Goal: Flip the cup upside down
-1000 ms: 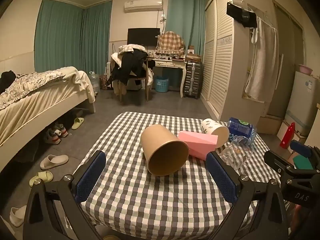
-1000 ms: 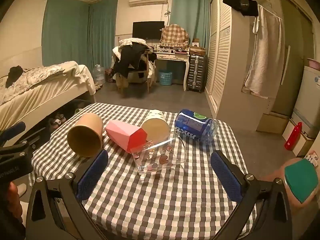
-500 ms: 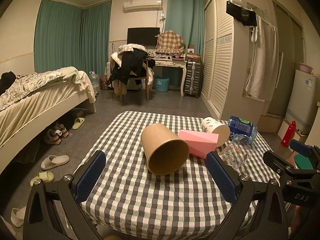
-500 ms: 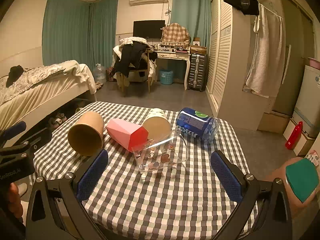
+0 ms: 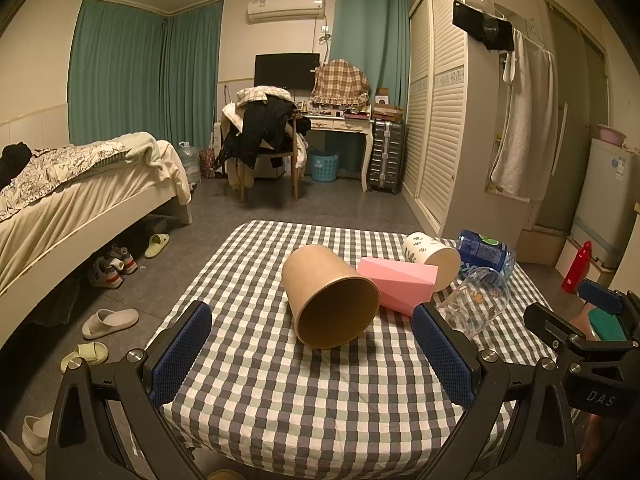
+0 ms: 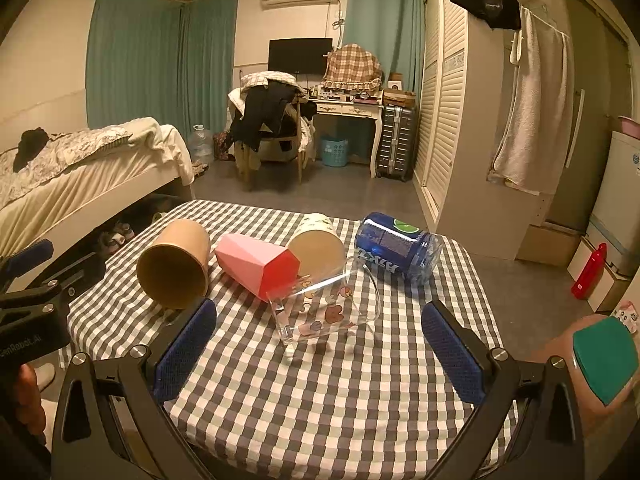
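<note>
Several cups lie on their sides on a checked tablecloth (image 5: 280,380). A brown paper cup (image 5: 326,294) lies with its mouth toward me, just beyond my open left gripper (image 5: 312,356); it also shows in the right wrist view (image 6: 176,264). A pink faceted cup (image 5: 396,286) (image 6: 256,264), a white printed paper cup (image 5: 430,254) (image 6: 316,240), a clear glass mug (image 5: 476,304) (image 6: 324,308) and a blue bottle (image 5: 486,252) (image 6: 396,252) lie to its right. My right gripper (image 6: 320,356) is open, with the clear mug just ahead of it.
The small table (image 6: 340,400) stands in a bedroom. A bed (image 5: 80,184) is on the left with shoes and slippers (image 5: 110,322) beside it. A wardrobe (image 5: 448,120) and a red bottle on the floor (image 5: 576,272) are on the right.
Both grippers have drifted very slightly; the cups have not moved and both grippers stay open.
</note>
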